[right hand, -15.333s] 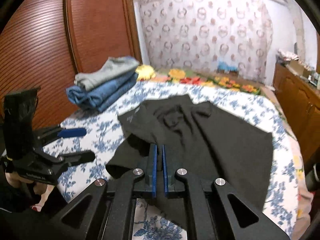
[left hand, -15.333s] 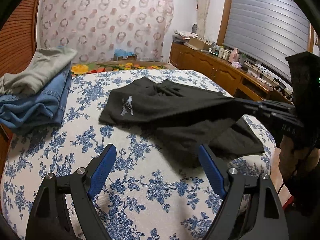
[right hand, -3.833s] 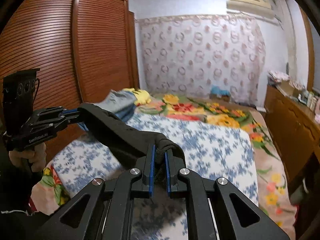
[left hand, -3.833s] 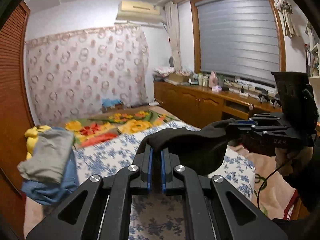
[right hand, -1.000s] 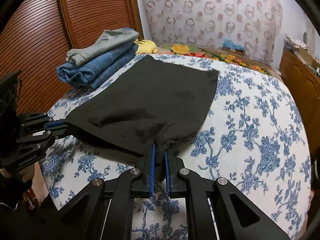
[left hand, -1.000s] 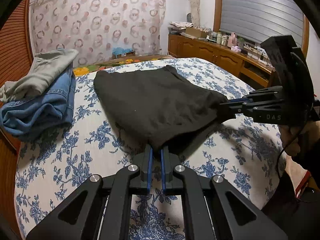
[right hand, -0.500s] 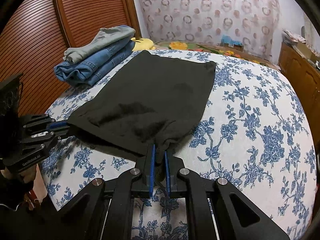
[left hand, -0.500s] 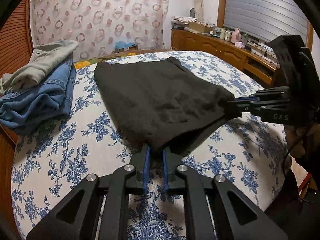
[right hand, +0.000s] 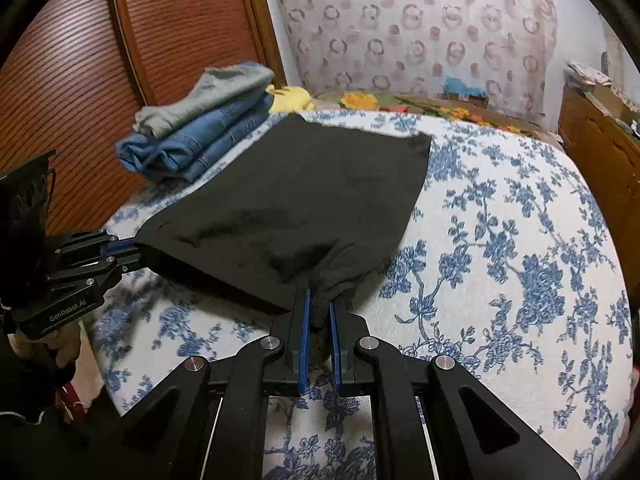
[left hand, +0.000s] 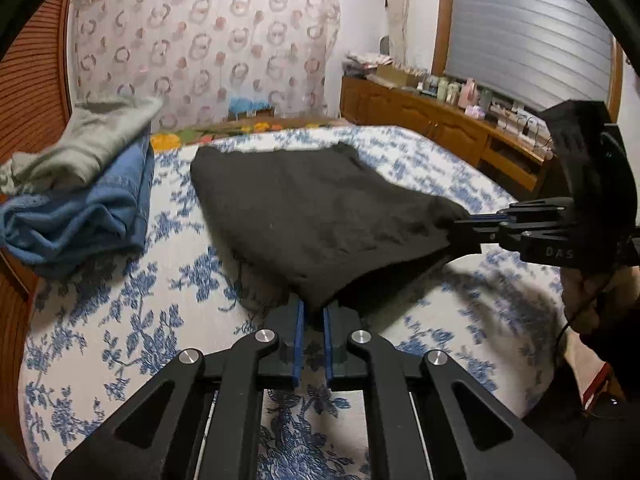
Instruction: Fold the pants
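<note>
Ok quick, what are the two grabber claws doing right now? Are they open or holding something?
Left gripper: shut, pinching a near corner of the black pants.
Right gripper: shut, pinching the other near corner of the same pants.

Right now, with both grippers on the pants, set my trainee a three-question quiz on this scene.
1. True or false: the black pants hang wholly in the air, clear of the bed.
2. What does the grey garment lie on? A) the bare bed B) folded jeans C) the cabinet
3. Fill in: the left gripper and the right gripper each pinch a near ____ of the pants.

Key
1. False: most of the pants lie flat on the bed; only the near edge is lifted.
2. B
3. corner
</note>
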A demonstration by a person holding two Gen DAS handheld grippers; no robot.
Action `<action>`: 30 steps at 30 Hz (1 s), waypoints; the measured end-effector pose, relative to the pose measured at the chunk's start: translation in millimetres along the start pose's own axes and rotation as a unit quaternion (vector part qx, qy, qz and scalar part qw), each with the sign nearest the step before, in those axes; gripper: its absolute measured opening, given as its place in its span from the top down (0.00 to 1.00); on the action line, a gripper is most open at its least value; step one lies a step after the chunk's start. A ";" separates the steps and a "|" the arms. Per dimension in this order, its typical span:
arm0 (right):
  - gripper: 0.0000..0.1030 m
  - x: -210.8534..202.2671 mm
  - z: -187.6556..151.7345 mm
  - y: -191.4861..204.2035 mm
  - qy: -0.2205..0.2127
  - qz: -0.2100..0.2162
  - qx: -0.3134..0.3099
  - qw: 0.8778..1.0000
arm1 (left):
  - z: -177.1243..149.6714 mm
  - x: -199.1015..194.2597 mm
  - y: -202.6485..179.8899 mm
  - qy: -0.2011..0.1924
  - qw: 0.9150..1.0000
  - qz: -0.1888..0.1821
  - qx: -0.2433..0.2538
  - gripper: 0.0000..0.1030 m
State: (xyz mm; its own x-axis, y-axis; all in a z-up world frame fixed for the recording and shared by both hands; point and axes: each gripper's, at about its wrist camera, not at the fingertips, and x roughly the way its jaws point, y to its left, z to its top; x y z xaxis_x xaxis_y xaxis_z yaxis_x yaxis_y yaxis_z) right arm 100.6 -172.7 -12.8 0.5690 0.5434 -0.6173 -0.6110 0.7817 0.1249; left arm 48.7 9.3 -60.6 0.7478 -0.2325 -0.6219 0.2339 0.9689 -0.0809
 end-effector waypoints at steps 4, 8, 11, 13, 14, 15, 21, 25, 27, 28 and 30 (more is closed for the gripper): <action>0.92 -21.2 1.1 5.3 -0.020 0.005 -0.004 1.000 | 9.4 -21.5 -6.2 -0.022 1.000 -0.007 0.008 0.92; 0.92 -44.7 0.9 10.0 -0.042 0.010 -0.007 0.999 | 16.7 -41.7 -11.5 -0.039 0.999 -0.017 0.016 0.92; 0.92 -60.2 -0.2 13.6 -0.057 0.014 -0.009 0.998 | 20.3 -54.9 -14.7 -0.051 0.998 -0.022 0.021 0.92; 0.92 -70.5 -1.3 15.7 -0.066 0.015 -0.012 0.998 | 22.1 -61.5 -16.8 -0.058 0.998 -0.022 0.025 0.92; 0.92 -74.6 -2.1 17.3 -0.070 0.014 -0.013 0.997 | 22.7 -65.5 -17.5 -0.061 0.998 -0.023 0.027 0.92; 0.92 -78.0 -2.8 18.8 -0.073 0.014 -0.015 0.997 | 24.0 -69.2 -18.4 -0.064 0.997 -0.022 0.029 0.92; 0.92 -96.1 -5.3 24.7 -0.088 0.015 -0.026 0.996 | 27.5 -85.8 -22.8 -0.079 0.996 -0.026 0.037 0.92; 0.92 -109.9 -6.7 29.5 -0.098 0.014 -0.033 0.995 | 30.6 -95.6 -29.1 -0.088 0.995 -0.028 0.048 0.92; 0.92 -117.2 -7.4 31.8 -0.103 0.013 -0.037 0.994 | 32.1 -99.2 -32.2 -0.092 0.994 -0.028 0.052 0.92; 0.92 -120.1 -8.1 32.9 -0.105 0.013 -0.038 0.994 | 32.8 -100.8 -33.7 -0.093 0.994 -0.028 0.054 0.92; 0.92 -124.3 -9.5 34.4 -0.108 0.012 -0.040 0.993 | 33.6 -104.1 -35.8 -0.095 0.993 -0.030 0.056 0.92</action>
State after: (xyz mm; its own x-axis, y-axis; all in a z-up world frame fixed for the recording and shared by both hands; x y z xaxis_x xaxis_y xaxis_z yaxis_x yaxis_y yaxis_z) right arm 3.5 -216.2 60.8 0.6527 0.6215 -0.4333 -0.6632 0.7452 0.0699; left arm -16.7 -4.0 33.2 0.8317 -0.3126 -0.4589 0.3423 0.9394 -0.0195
